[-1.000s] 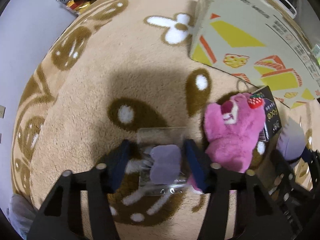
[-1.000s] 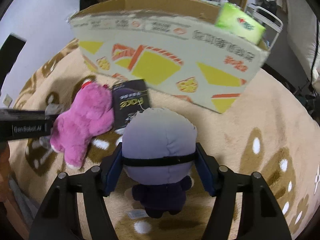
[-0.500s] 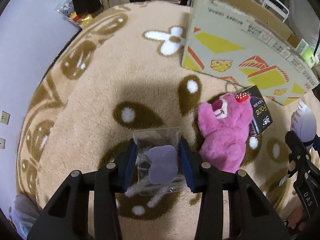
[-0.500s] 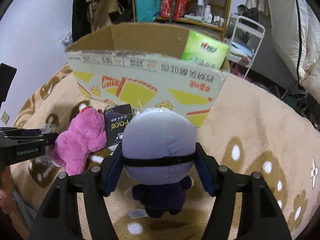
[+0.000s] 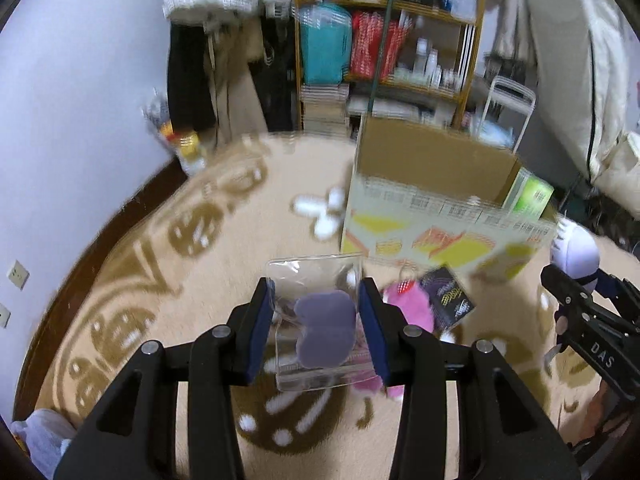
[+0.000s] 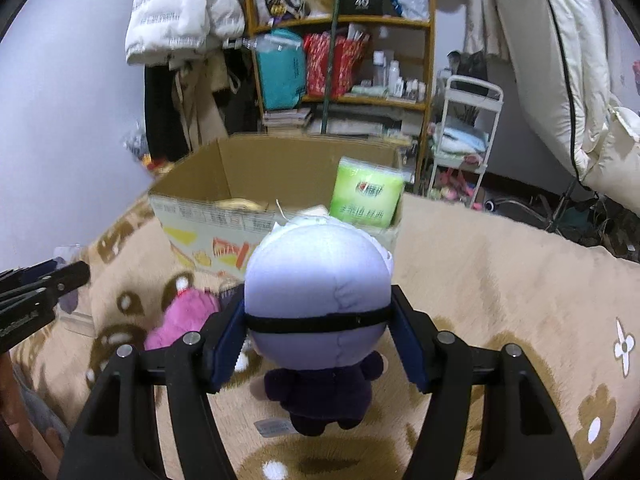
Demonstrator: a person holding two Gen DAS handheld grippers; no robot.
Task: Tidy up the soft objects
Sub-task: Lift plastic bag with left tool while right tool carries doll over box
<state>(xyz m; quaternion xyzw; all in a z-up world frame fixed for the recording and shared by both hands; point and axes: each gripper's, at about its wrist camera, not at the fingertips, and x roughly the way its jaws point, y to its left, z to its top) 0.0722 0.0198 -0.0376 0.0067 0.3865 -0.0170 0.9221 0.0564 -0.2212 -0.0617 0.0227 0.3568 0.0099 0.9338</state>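
Note:
My left gripper point(image 5: 318, 324) is shut on a clear plastic pouch point(image 5: 316, 280) with a small purple soft toy point(image 5: 326, 328) inside, held above the rug. My right gripper point(image 6: 318, 324) is shut on a plush doll point(image 6: 318, 284) with a pale lilac head, black band and dark body, held in the air; the doll also shows in the left wrist view point(image 5: 574, 250). An open cardboard box point(image 6: 224, 184) stands ahead on the rug, also seen in the left wrist view point(image 5: 432, 200). A pink plush bear point(image 6: 182, 316) lies on the rug in front of it.
A green tissue pack point(image 6: 366, 194) stands in the box's right corner. A black card package point(image 5: 448, 296) lies beside the pink bear. A wooden shelf point(image 6: 344, 60), hung clothes and a white trolley point(image 6: 464, 136) stand behind the box. The beige patterned rug point(image 6: 500, 280) spreads to the right.
Both grippers have risen and tilted up with their loads, so the box's open top and the room behind now show. The pink bear stays on the rug.

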